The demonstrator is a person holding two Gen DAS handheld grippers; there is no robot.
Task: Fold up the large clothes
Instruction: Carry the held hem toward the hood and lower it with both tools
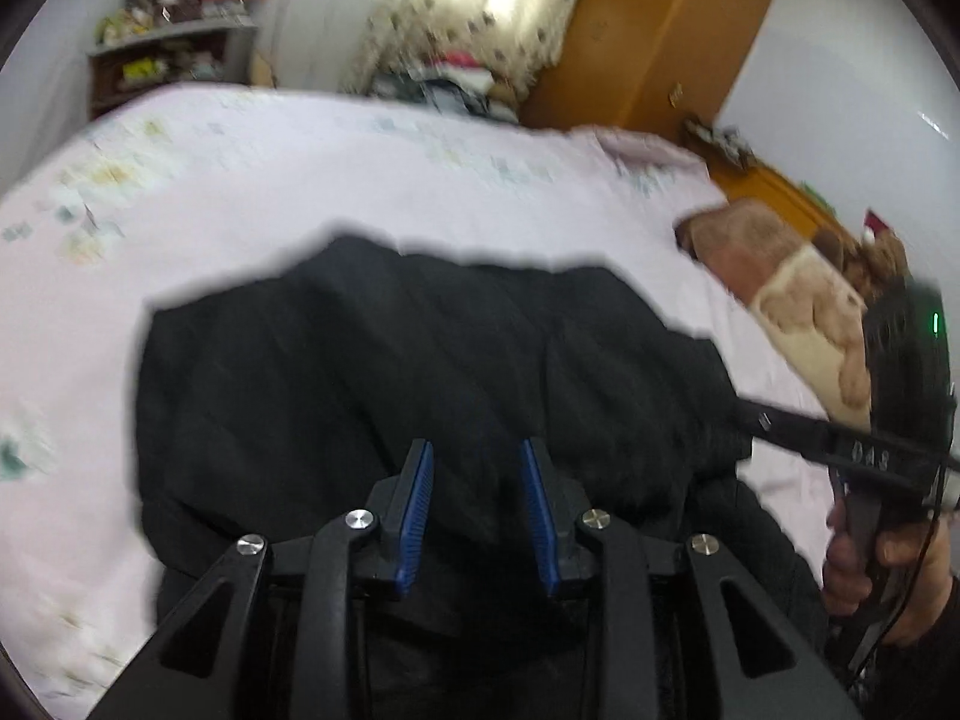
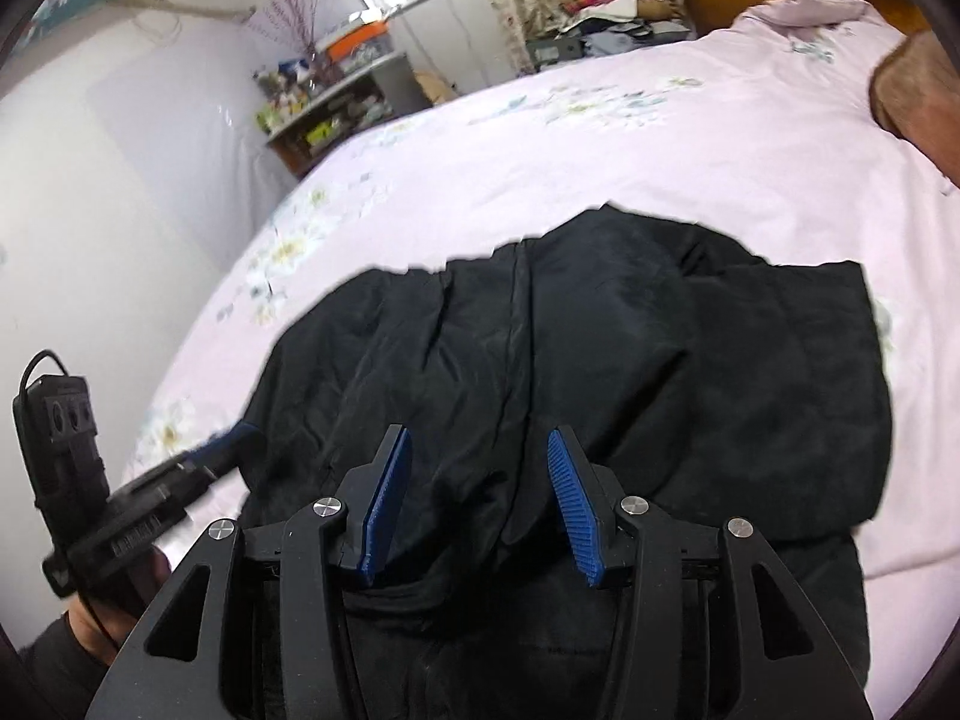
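Observation:
A large black garment (image 1: 390,372) lies in a folded heap on the pale pink bed sheet (image 1: 300,168); it also shows in the right wrist view (image 2: 630,360). My left gripper (image 1: 477,456) is open, its blue pads apart just above the garment's near part, holding nothing. My right gripper (image 2: 480,444) is open over the garment's near edge, also empty. The right gripper also shows at the right edge of the left wrist view (image 1: 780,420), its tip at the garment's right side. The left gripper shows at the left of the right wrist view (image 2: 228,444), at the garment's left edge.
A brown and cream pillow (image 1: 798,300) lies at the bed's right side. A cluttered shelf (image 2: 324,114) stands past the bed's far left corner. A wooden wardrobe (image 1: 660,30) and a pile of clothes (image 1: 456,78) stand behind the bed.

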